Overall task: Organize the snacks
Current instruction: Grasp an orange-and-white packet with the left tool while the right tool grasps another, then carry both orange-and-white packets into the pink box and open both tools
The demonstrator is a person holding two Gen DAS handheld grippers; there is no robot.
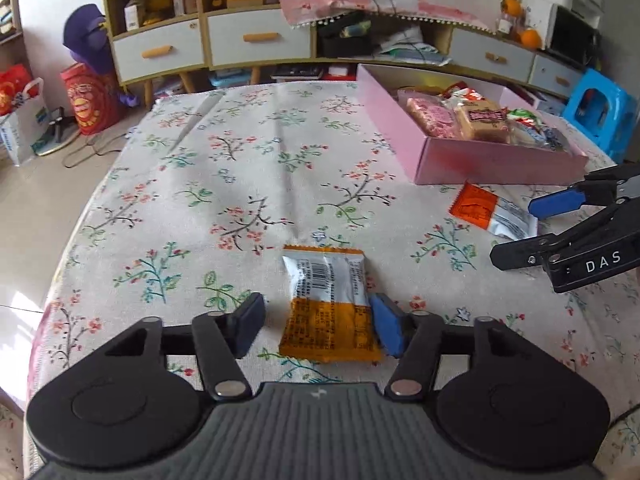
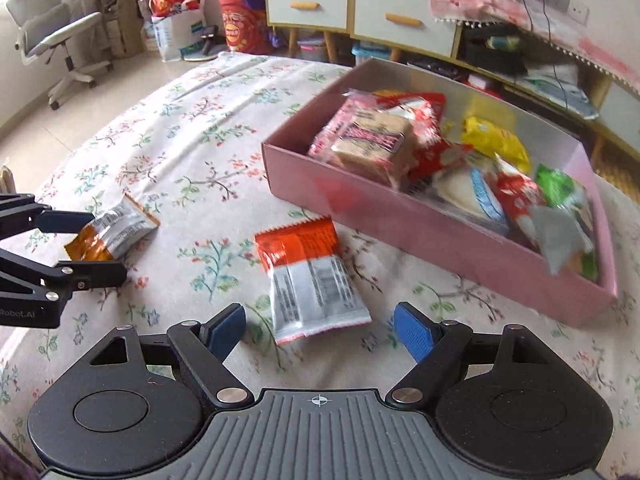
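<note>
So the left gripper [image 1: 318, 326] has its jaws spread around the orange snack pack [image 1: 328, 304]; one pad touches its edge, the other stands clear, so no pinch. The right gripper [image 2: 320, 330] is wide apart over the red snack pack [image 2: 310, 280], lined up lengthwise for a grab, I'd guess. Both packs lie on the tablecloth [image 1: 240, 168] near the pink box [image 2: 440, 236], which sits toward the table's far edge and already holds the rest.
</note>
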